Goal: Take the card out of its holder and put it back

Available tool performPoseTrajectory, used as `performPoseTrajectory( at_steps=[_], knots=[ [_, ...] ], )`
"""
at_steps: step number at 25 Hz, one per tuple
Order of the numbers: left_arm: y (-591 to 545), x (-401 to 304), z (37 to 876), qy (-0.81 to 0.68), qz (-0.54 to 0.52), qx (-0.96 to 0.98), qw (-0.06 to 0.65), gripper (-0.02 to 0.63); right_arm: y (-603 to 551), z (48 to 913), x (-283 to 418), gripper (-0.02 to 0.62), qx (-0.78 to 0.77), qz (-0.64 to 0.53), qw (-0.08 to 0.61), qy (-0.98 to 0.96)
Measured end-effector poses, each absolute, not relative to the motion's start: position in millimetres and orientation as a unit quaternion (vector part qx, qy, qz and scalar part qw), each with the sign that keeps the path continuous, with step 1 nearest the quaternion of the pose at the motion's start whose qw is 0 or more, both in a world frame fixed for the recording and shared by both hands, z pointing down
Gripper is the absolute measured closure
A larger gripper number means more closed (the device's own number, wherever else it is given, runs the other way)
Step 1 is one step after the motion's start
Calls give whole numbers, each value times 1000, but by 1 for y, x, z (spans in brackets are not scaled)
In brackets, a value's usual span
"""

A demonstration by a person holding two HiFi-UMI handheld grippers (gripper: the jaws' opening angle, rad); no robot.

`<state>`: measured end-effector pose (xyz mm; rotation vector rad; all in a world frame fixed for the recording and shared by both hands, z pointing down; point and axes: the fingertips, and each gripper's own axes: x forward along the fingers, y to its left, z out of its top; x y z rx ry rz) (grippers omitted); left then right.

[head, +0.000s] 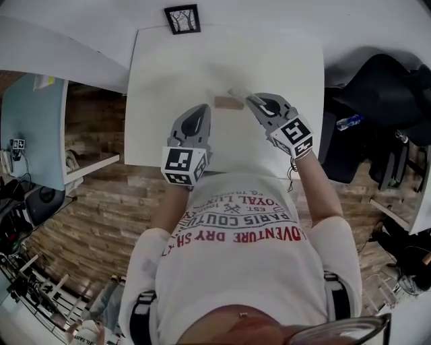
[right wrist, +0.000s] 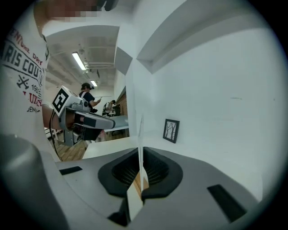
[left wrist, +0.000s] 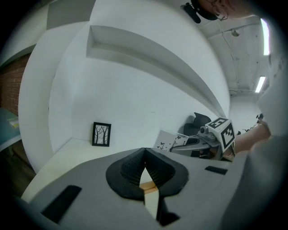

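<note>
The left gripper (left wrist: 145,153) has its jaws closed on the wooden holder (left wrist: 148,185). The little block of wood sits tight between the two black jaws, just behind their tips.

The right gripper (right wrist: 140,155) has its jaws pinched on the card (left wrist: 168,140). The card is thin and white, with small dark drawings on it. It stands straight up out of the right jaws, past their tips. In the right gripper view it shows only as a thin edge. A bit of wood shows low between the right jaws too, just under the card. I cannot tell if the bottom of the card sits in the holder or just above it.

The two grippers are close, tip near tip, with the holder between them, low over the white counter (head: 168,67). The card is just to the right of the left jaws and a bit ahead of them.

Far ahead of both jaws, at the back of the counter, a small black picture frame (head: 182,19) with trees in it stands by the white wall.
</note>
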<state>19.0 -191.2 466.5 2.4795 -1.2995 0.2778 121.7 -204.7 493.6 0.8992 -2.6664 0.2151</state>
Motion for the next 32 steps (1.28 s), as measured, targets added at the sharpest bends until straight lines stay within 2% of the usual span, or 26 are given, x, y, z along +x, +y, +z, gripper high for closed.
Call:
performPoseTrajectory(
  at_steps=[9,15,32],
  knots=[
    [-175,0,485,-502,119,835,189,581,-208,512,93,560,154,50,209,-965],
    [-175,-9,494,-518,124,823,200,581,-215,520,77,560,89,50,213,-972],
    [-171,-11,506,-530,136,810,210,581,-213,540,79,560,63,57,227,-970]
  ],
)
